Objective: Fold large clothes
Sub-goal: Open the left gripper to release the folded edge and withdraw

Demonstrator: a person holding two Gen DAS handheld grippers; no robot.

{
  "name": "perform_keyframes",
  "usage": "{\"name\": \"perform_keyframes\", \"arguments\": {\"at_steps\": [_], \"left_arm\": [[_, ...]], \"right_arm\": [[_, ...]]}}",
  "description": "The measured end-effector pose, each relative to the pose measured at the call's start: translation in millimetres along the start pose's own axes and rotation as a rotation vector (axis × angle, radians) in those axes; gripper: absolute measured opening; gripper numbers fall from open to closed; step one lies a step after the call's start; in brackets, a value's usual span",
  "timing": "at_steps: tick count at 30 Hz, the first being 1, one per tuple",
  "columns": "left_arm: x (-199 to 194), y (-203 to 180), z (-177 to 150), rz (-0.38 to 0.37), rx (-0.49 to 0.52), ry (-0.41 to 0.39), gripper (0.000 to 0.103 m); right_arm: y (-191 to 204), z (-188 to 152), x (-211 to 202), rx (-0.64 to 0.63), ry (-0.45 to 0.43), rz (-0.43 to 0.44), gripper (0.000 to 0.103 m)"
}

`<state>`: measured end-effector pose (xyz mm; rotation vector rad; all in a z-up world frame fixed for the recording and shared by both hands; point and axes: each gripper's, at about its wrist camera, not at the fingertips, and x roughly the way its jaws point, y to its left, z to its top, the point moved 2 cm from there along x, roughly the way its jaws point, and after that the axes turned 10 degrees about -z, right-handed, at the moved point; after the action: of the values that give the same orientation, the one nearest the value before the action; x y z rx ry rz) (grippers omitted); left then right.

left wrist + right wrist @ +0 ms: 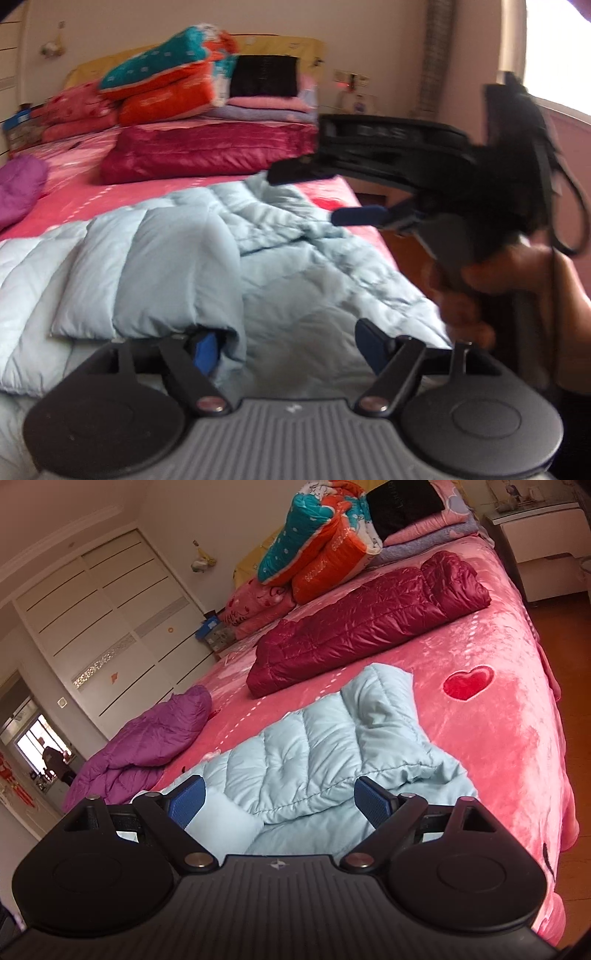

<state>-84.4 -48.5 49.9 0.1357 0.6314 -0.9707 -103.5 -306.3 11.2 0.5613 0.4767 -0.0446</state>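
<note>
On the pink bed: pale blue jacket, partly folded.
My left gripper: spread, over jacket.
My right gripper: spread, empty.

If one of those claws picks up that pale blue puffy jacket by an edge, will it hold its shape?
Probably not. The light blue jacket lies creased and slumped on the bed, so it would likely droop. Its quilted puffiness suggests lightness; its smooth shell may slip.

Right gripper fingers spread above light-blue jacket.
</note>
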Motion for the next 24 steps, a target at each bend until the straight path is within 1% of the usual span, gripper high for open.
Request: {"name": "perform_keyframes", "arguments": {"at_steps": [3, 6, 7, 8, 9, 10, 11, 12, 15, 16, 19, 20, 22, 24], "left_arm": [[-6.3, -11.3, -4.3, -0.048, 0.036, 0.029, 0.076], [-15.0, -19.9, -10.2, -0.078, 0.067, 0.058, 0.082], [-16.1, -22.6, -12.6, -0.073, 0.096, 0.085, 0.085], [-16.1, -25.3, -16.4, -0.048, 0.132, 0.123, 0.087], [-16.6, -26.3, -20.5, -0.007, 0.158, 0.160, 0.087], [-19.2, -25.6, -23.8, 0.026, 0.160, 0.184, 0.087], [-23.9, -23.0, -26.4, 0.037, 0.134, 0.189, 0.087], [-29.1, -19.2, -27.1, 0.035, 0.086, 0.184, 0.087], [-44.1, -6.1, -28.7, 0.037, -0.087, 0.160, 0.085], [-48.5, -1.3, -27.8, 0.049, -0.122, 0.143, 0.084], [-60.1, 11.9, -20.3, 0.117, -0.169, 0.048, 0.083], [-61.7, 18.3, -17.9, 0.123, -0.197, 0.028, 0.083], [-58.6, 33.0, -15.5, 0.093, -0.281, 0.011, 0.083], [-52.9, 46.2, -14.9, 0.094, -0.368, -0.011, 0.083]], "right_arm": [[-11.2, 4.6, -0.7, 0.038, -0.016, -0.018, 0.103], [-20.8, 8.0, -1.0, 0.070, -0.035, -0.042, 0.103], [-23.4, 8.9, -0.9, 0.077, -0.040, -0.048, 0.103], [-25.5, 9.4, -0.7, 0.083, -0.042, -0.056, 0.103], [-27.2, 9.4, -1.3, 0.089, -0.045, -0.064, 0.103], [-28.6, 9.2, -1.2, 0.093, -0.044, -0.066, 0.103], [-29.0, 8.7, -1.7, 0.095, -0.042, -0.063, 0.103], [-28.4, 8.2, -1.7, 0.089, -0.040, -0.061, 0.103], [-22.4, 5.7, -4.6, 0.042, -0.041, -0.061, 0.103], [-20.1, 5.1, -5.4, 0.028, -0.038, -0.055, 0.103], [-13.6, 3.9, -6.4, -0.013, -0.033, -0.035, 0.103], [-10.8, 3.4, -6.9, -0.030, -0.035, -0.033, 0.103], [-7.8, 2.6, -8.0, -0.057, -0.034, -0.027, 0.103], [-6.6, 2.1, -7.1, -0.065, -0.027, -0.020, 0.103]]}}
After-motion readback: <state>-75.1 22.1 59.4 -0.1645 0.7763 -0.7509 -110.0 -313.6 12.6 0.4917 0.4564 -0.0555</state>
